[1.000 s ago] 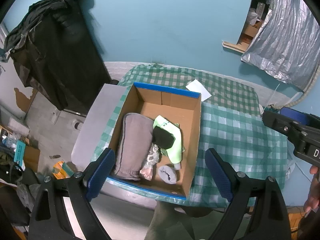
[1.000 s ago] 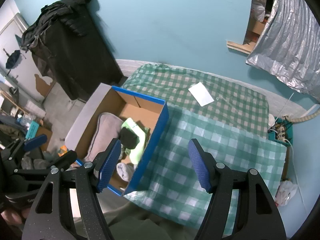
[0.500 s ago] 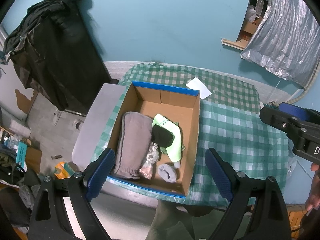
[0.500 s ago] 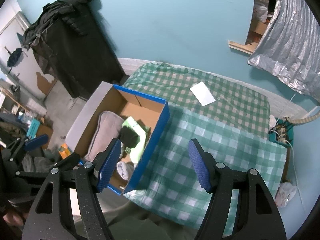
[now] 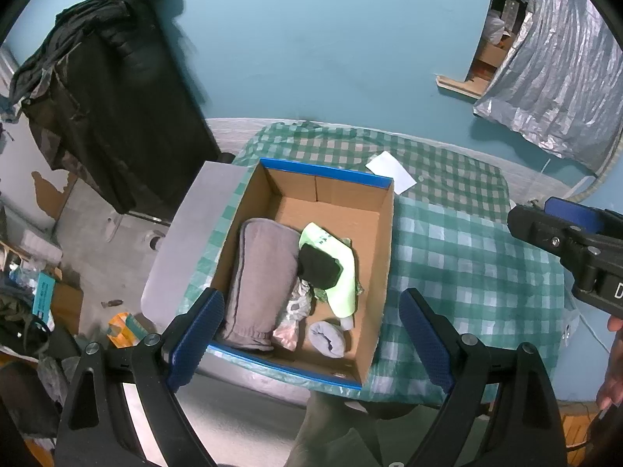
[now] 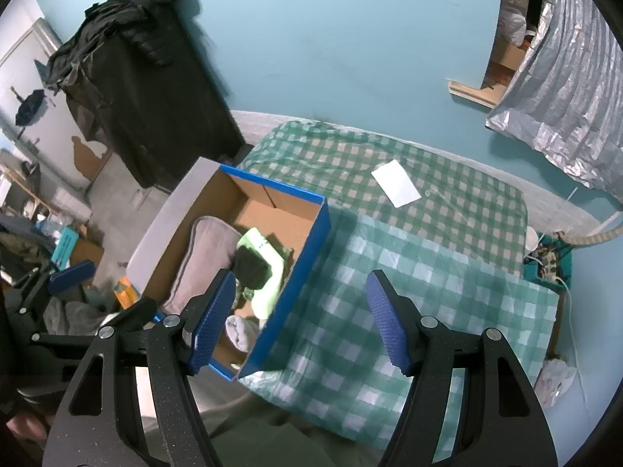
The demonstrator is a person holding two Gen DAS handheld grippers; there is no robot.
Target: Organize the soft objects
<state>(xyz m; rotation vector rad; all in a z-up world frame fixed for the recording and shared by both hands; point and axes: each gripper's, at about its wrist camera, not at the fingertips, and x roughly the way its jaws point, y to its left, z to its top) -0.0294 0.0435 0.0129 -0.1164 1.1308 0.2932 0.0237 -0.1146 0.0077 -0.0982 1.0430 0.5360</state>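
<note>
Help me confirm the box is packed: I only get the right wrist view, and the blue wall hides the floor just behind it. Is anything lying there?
Observer: No. The left wrist view shows the cardboard box floor along that wall is bare.
Operator: What sits between the folded cloth and the rolled sock? My gripper finger covers it.
Observer: A crinkled plastic packet, beside the folded grey cloth and next to the grey rolled sock.
Operator: Is the left gripper holding anything?
Observer: No. The left gripper has its jaws wide apart with nothing between them.
</note>
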